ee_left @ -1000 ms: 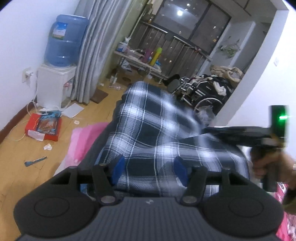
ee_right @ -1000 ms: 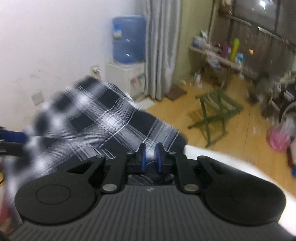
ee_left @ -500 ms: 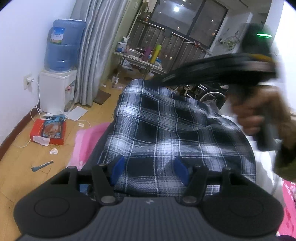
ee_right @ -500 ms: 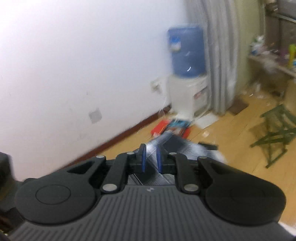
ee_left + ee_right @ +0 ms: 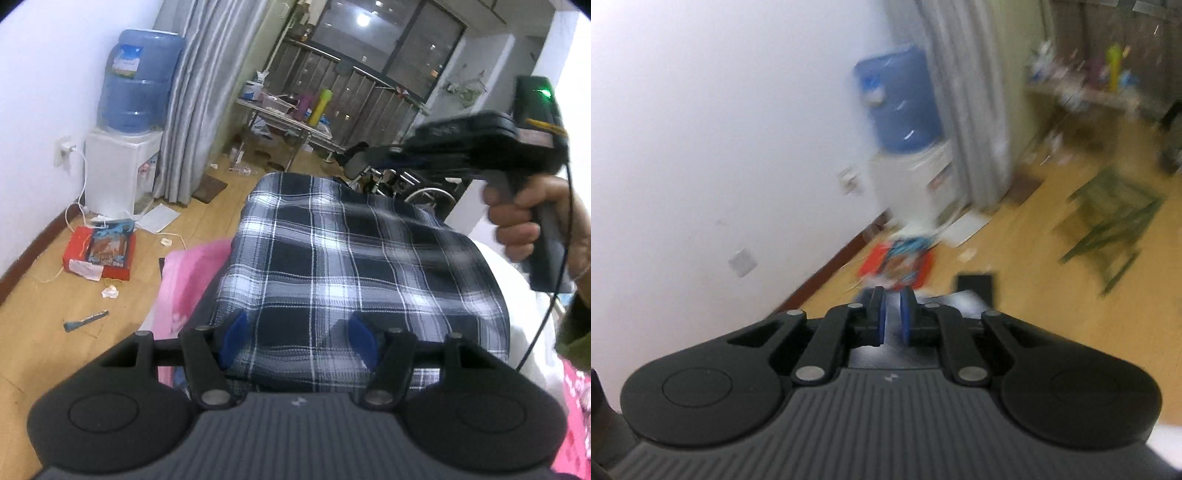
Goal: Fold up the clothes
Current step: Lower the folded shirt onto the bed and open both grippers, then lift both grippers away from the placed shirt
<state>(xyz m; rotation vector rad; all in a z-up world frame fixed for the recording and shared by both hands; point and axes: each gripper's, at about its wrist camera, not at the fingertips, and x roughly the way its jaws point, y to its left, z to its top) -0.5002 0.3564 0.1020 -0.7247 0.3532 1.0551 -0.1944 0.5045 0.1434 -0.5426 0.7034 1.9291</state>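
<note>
A navy and white plaid garment (image 5: 343, 258) lies folded flat on white and pink bedding (image 5: 184, 273). My left gripper (image 5: 297, 338) sits low over the garment's near edge with its blue pads (image 5: 232, 332) wide apart, so it is open, and the cloth lies beneath and between them. A hand (image 5: 517, 221) holds my right gripper (image 5: 402, 157) in the air above the garment's far right side. In the blurred right wrist view the right gripper (image 5: 892, 319) is shut to a narrow slit, and no cloth hangs from it.
A water dispenser (image 5: 122, 177) with a blue bottle stands by the left wall beside grey curtains (image 5: 199, 92). On the wooden floor lie a red box (image 5: 99, 253) and litter. A wheelchair (image 5: 417, 188) stands beyond the bed, and a green folding stool (image 5: 1115, 229) on the floor.
The right gripper swept up across the left wrist view to the upper right. The plaid cloth, earlier blurred with motion, now lies still. The left gripper has not moved.
</note>
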